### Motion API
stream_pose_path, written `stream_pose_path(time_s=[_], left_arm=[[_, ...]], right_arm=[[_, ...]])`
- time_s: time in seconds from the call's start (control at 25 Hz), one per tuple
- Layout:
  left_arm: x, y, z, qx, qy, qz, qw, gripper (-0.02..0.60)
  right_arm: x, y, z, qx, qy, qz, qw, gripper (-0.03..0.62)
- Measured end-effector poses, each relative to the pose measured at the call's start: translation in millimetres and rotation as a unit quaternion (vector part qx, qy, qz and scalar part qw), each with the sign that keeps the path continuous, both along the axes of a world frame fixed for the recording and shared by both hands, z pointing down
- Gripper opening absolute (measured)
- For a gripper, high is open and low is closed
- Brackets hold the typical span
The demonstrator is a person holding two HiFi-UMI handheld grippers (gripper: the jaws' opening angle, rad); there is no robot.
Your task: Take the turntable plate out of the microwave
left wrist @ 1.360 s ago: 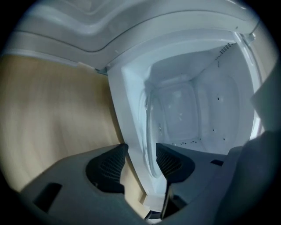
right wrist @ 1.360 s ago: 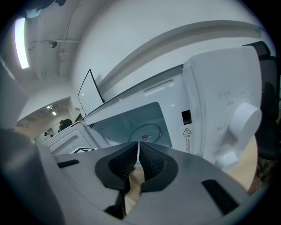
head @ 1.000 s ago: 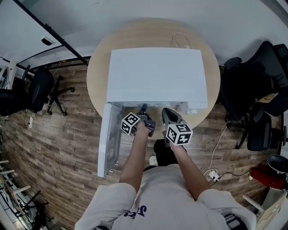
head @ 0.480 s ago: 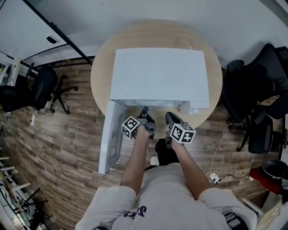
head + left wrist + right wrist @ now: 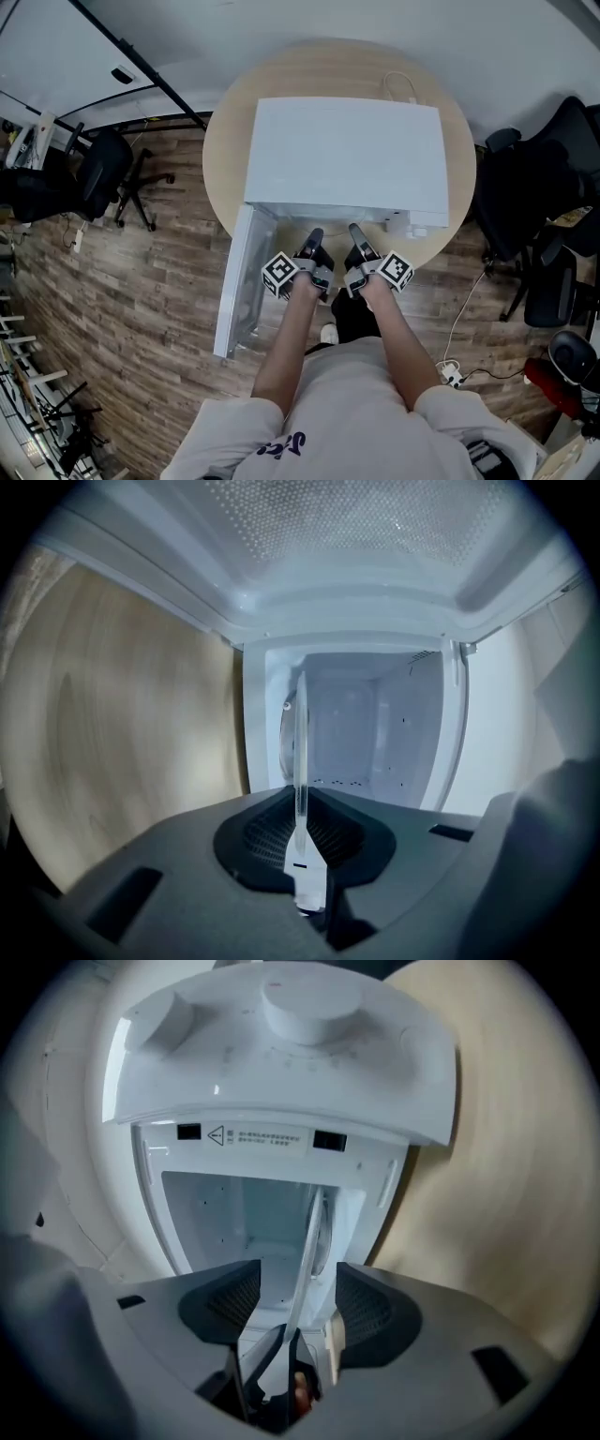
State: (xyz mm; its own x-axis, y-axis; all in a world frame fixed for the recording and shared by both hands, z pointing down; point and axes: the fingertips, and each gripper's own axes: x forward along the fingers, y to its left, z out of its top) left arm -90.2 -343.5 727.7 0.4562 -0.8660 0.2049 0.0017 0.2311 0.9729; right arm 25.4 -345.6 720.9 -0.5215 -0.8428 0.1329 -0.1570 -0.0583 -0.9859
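The white microwave stands on a round wooden table, its door swung open to the left. The glass turntable plate shows edge-on in the left gripper view. My left gripper is shut on its rim at the oven's mouth. In the right gripper view the plate runs between the jaws of my right gripper, which are opening; the pads stand clear of the glass. From the head view both grippers reach into the opening, which hides the plate.
The microwave's two knobs sit on its control panel beside the cavity. A white cable lies behind the oven. Black office chairs stand on the wood floor at either side.
The right gripper has rolled, so its marker cube now sits off to its right, and the two grippers stand closer together at the oven's mouth.
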Motion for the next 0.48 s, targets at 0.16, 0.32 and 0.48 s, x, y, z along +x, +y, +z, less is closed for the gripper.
stream_pose_path(time_s=[0.16, 0.32, 0.48], left_arm=[[-4, 12, -6, 0.003, -0.004, 0.007, 1.0, 0.035], [-8, 24, -7, 0.004, -0.004, 0.01, 0.9999, 0.035], [-7, 35, -14, 0.006, 0.001, 0.015, 0.9999, 0.035]], right_arm=[[-15, -16, 2, 0.001, -0.019, -0.006, 1.0, 0.241], [-22, -31, 2, 0.0, -0.035, 0.0, 0.999, 0.241], [-24, -38, 2, 0.004, -0.039, 0.001, 0.999, 0.239]])
